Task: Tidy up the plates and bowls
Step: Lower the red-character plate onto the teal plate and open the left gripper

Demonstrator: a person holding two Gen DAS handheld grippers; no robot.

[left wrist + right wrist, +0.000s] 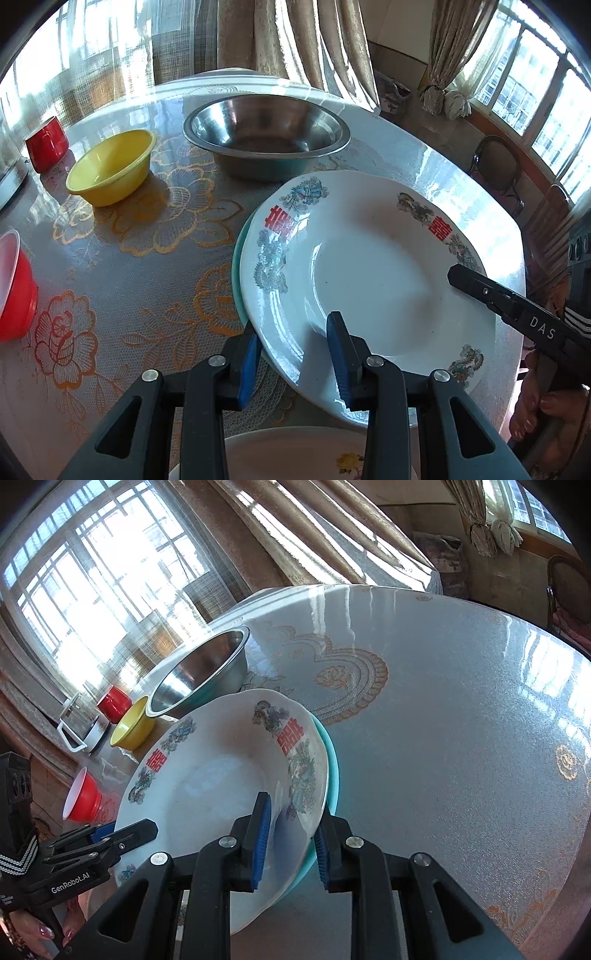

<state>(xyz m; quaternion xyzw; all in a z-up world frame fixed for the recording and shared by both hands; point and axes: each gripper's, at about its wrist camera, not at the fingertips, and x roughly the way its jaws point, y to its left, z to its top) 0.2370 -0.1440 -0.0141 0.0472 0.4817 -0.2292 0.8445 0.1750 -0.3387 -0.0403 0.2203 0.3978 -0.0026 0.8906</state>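
Over on the flowery table [461,709], the white patterned plate [362,266] sits face-up on a teal plate [236,291], which is mostly hidden, just a sliver showing. Left gripper [297,354] straddles the near rim with its jaws apart, not squeezing. Right gripper [291,845] straddles the opposite rim, also slack. Steel bowl [266,129] and yellow bowl [110,166] sit behind; another plate [295,454] is cut off.

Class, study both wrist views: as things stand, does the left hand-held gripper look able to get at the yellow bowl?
Probably not right away. The left hand-held gripper straddles the rim of the white plate. Otherwise the tabletop stretch toward the yellow bowl looks free of obstacles.
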